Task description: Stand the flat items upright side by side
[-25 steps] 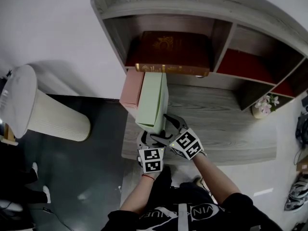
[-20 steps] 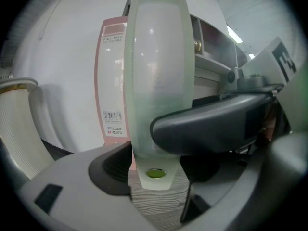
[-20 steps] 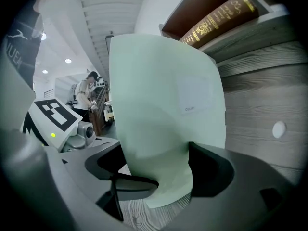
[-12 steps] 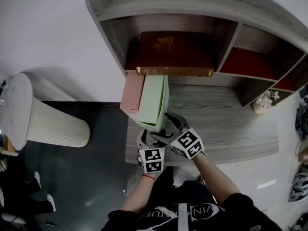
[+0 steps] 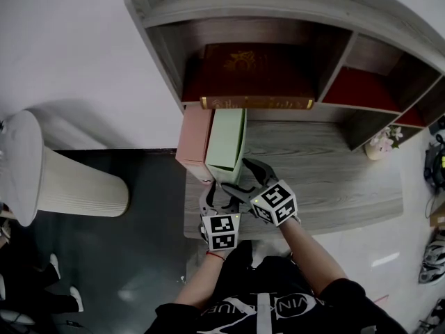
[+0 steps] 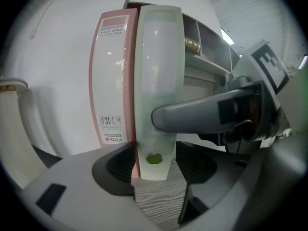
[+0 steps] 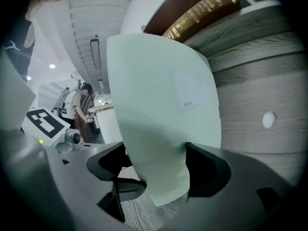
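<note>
Presently, pale-green plastic file box (image 6: 158, 71), clamped by right claw (image 7: 156, 167) and just-closing left claw (image 6: 154, 165): next, likely seat flush against pink file box (image 6: 110, 81).

Grey shelf (image 5: 334, 179) | pink box (image 5: 196, 141), green box (image 5: 228, 138) upright (side by side)

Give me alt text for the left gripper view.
A green file box stands upright beside a pink file box on its left, on a grey desk. The left gripper, its jaws just closed further, clamps the green box's base; the right gripper lays one jaw across its spine.
</note>
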A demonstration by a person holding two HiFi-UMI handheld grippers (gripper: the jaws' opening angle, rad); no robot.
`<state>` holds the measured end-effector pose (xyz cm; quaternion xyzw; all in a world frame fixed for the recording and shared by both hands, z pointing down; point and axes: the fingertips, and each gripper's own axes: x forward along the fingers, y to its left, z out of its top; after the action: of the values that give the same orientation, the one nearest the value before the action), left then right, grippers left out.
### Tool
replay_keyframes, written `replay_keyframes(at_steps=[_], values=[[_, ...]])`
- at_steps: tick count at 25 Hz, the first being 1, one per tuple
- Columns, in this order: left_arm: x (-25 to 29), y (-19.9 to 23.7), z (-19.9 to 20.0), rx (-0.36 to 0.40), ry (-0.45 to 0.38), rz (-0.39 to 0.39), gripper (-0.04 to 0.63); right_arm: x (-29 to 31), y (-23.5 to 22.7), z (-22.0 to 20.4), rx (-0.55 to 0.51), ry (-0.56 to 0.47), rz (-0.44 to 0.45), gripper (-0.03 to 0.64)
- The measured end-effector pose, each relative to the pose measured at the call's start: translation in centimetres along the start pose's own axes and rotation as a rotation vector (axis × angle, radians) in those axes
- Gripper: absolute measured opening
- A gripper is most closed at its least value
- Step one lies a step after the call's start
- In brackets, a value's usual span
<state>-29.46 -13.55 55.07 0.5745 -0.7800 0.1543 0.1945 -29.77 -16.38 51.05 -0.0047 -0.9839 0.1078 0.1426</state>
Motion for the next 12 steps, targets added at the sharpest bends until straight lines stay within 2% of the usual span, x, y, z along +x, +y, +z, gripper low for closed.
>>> replay_keyframes(at_steps=[2,12], values=[[-0.07,-0.12,-0.16,-0.001,0.000,-0.011,0.259,0.10,-0.39,0.14,0.010,-0.003,-0.015,0.390],[0.04,-0.20,0.24,-0.005,-0.025,-0.071,0.258,0.59,-0.73,0.14,0.024,0.006,-0.066,0.396]])
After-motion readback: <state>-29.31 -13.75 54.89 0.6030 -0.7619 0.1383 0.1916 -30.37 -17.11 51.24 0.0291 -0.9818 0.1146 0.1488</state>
